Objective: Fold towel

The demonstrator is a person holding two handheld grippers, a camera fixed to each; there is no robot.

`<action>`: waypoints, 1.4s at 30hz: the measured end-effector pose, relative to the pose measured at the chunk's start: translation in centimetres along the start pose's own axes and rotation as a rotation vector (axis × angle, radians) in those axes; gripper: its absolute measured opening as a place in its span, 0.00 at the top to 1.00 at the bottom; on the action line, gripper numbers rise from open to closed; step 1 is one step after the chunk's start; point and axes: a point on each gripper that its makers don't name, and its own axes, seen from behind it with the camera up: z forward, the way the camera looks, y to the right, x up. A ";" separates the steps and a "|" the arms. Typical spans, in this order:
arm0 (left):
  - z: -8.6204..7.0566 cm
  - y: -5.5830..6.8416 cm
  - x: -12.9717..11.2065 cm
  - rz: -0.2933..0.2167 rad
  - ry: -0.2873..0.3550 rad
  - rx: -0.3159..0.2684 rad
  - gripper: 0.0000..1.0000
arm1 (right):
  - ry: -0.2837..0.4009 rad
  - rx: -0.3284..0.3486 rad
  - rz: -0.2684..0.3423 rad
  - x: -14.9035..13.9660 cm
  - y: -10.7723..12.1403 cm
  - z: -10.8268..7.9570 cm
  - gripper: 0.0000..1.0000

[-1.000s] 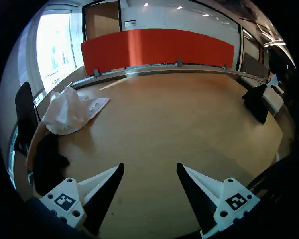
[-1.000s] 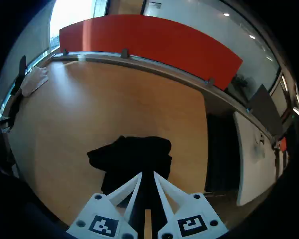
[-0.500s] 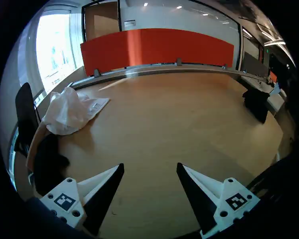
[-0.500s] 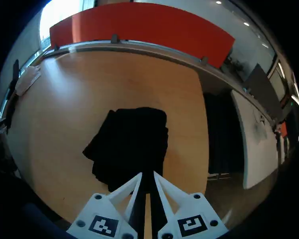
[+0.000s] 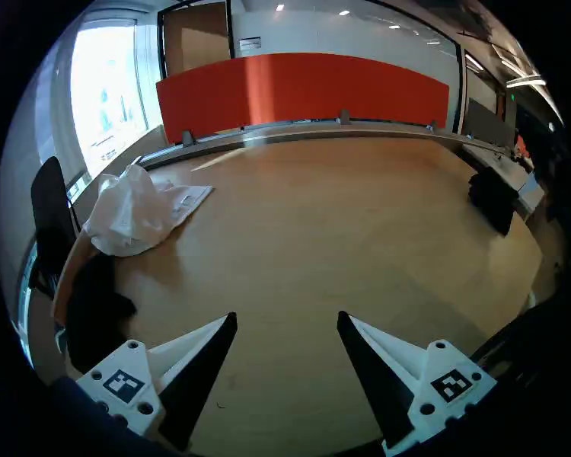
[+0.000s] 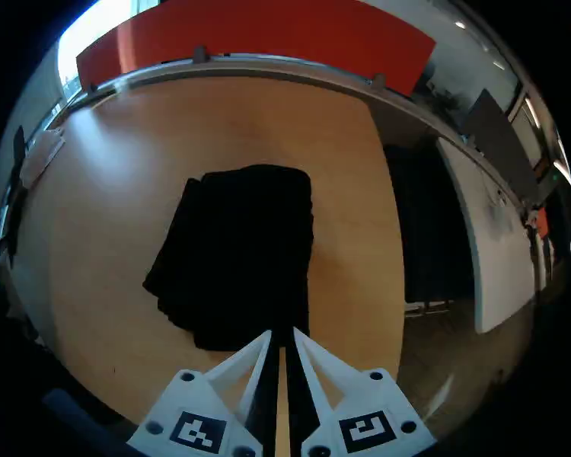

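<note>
A long wooden table (image 5: 323,228) runs up to an orange partition (image 5: 301,87) in a glass-walled office, with a crumpled white cloth (image 5: 129,213) lying on it at 9 o'clock in the left gripper view. In the right gripper view the black towel (image 6: 240,251) lies on the table from 6 o'clock up toward 11 o'clock. A second ago it sat as a bunched heap; now it lies drawn out into a flatter, roughly rectangular sheet. The right gripper (image 6: 282,339) has its fingers pressed almost together at the towel's near edge and appears to be pinching it. The left gripper (image 5: 285,320) hangs over bare wood with its fingers spread wide, holding nothing, and has not shifted. With the cloth laid out, the first fold looks ready to begin, probably once the left gripper takes a second corner.
</note>
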 end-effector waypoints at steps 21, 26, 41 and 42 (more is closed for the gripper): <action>0.0 -0.3 0.1 0.002 -0.002 0.006 0.02 | -0.046 -0.023 0.015 -1.6 0.7 0.8 0.95; -0.1 -0.3 -0.1 0.002 -0.004 0.007 0.02 | -0.049 -0.031 0.012 -1.7 0.7 0.9 0.95; -0.3 -0.4 -0.4 0.004 -0.004 0.005 0.02 | -0.041 -0.056 0.008 -1.4 0.8 0.9 0.94; -0.3 -0.4 -0.4 0.003 -0.004 0.005 0.02 | -0.040 -0.056 0.009 -1.4 0.8 0.8 0.93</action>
